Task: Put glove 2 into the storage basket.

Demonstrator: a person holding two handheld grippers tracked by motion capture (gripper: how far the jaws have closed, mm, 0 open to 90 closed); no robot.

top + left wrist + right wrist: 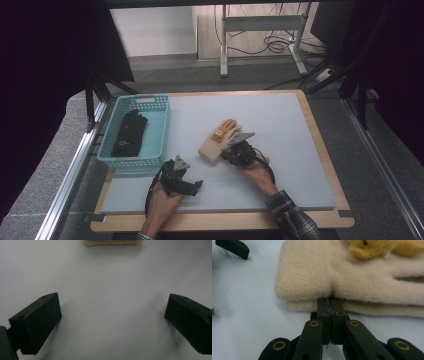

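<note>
A turquoise plastic basket (159, 131) stands at the left edge of the table, partly on the pale grey mat (280, 125). Inside the basket lies a black glove (129, 133), stretched along its length. The mat covers most of a wooden board (316, 135), whose light rim shows around it. Behind the table, on the grey floor (200, 75), stands a metal frame with white legs (223, 50), and several dark cables (280, 45) lie tangled near it. A metal rail (70, 185) runs along the left side of the table.
</note>
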